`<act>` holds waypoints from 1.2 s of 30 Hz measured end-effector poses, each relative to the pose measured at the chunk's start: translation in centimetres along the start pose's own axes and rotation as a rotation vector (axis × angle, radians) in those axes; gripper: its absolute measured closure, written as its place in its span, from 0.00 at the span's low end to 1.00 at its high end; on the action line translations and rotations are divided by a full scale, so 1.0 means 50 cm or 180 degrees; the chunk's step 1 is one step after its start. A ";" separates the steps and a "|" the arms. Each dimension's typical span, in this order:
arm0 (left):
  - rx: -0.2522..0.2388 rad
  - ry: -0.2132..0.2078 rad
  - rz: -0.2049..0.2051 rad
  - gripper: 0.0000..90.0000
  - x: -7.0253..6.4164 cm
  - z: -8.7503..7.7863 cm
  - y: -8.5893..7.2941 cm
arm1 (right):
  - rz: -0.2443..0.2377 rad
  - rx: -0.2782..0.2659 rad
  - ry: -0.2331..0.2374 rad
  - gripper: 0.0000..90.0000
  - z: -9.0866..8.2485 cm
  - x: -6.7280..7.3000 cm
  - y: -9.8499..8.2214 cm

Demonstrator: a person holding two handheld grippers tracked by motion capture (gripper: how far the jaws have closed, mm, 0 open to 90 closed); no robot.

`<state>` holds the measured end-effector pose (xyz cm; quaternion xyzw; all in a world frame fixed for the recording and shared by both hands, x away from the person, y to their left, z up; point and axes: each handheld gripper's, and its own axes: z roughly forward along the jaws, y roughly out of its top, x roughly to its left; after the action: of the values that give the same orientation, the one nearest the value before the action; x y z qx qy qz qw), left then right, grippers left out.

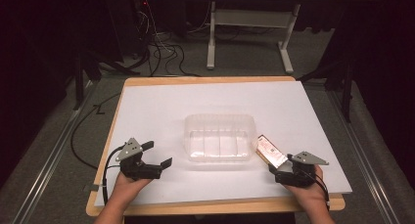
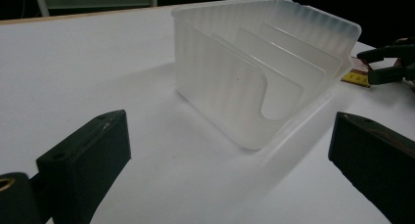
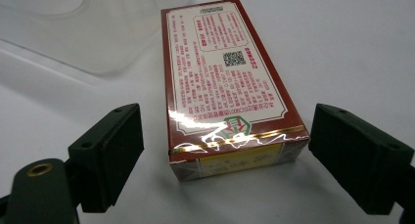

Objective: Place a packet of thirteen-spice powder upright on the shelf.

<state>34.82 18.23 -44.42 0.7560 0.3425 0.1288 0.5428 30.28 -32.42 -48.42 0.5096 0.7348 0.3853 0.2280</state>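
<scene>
My right gripper point(image 3: 222, 150) has its jaws spread around the box point(image 3: 222, 82), not yet pinching; a skewed squeeze could slide it against the tray point(image 1: 220, 136).

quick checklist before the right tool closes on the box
1. Box between the right tool jaws: ok, a jaw on each side.
2. Jaws touching the box: not ok, gaps show on both sides.
3. Box lying flat on the white table: ok.
4. Clear plastic tray empty, dividers free: ok.
5. Box clear of the tray: cannot tell, they sit very close.
6. Left tool out of the way: ok, open, left of the tray.
</scene>
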 end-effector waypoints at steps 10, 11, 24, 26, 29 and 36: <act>0.0008 0.0006 -0.0022 0.03 -0.006 0.000 -0.001 | -0.0021 0.0100 -0.0012 0.17 0.008 0.000 0.000; 0.0019 0.0019 -0.0023 0.03 -0.005 0.001 -0.002 | -0.0034 0.0125 -0.0021 0.17 0.008 0.002 0.000; -0.0072 0.0116 -0.0127 0.03 0.010 -0.009 -0.001 | -0.0103 0.0173 -0.0063 0.21 0.012 0.002 0.001; -0.0074 0.0123 -0.0120 0.03 0.011 -0.011 -0.001 | -0.0101 0.0157 -0.0081 0.26 0.011 0.003 0.000; -0.0052 0.0124 -0.0093 0.03 0.011 -0.012 -0.002 | -0.0088 0.0142 -0.0087 0.31 0.009 0.001 0.000; -0.0062 0.0136 -0.0105 0.03 0.013 -0.015 -0.002 | -0.0146 0.0140 -0.0093 0.33 0.007 0.004 -0.001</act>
<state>34.84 19.25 -44.33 0.7420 0.3652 0.1393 0.5447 30.43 -32.11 -48.63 0.5031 0.7512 0.3562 0.2362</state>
